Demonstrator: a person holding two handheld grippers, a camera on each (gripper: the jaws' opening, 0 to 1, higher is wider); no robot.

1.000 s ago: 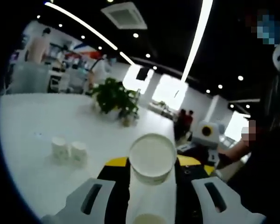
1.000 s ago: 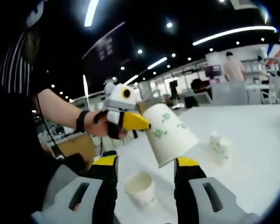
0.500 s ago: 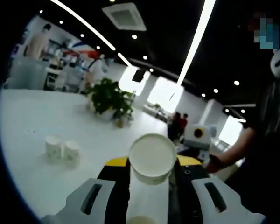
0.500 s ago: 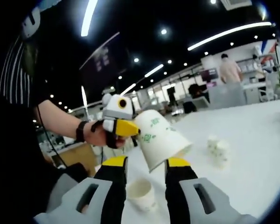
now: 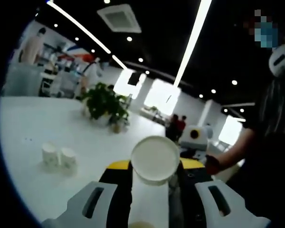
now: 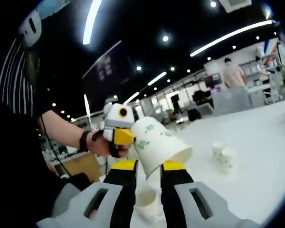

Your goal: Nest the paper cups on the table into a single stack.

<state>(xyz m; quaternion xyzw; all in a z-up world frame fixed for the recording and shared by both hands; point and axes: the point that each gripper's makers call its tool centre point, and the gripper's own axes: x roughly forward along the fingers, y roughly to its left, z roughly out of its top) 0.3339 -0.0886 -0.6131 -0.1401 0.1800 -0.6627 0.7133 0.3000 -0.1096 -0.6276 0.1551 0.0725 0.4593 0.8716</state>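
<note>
Oddly, the green print on the paper cup (image 6: 159, 147) was too blurred to read. At centre of the right gripper view the left gripper (image 6: 121, 136) clamped that cup, tilted, above the right gripper (image 6: 148, 187), whose jaws stood narrow around a second cup (image 6: 147, 205) at the bottom. Two small cups (image 5: 55, 156) sat touching on the white table (image 5: 28, 123), lower left in the left gripper view, with a potted plant (image 5: 103, 102) beyond under ceiling strip lights (image 5: 192, 40).
</note>
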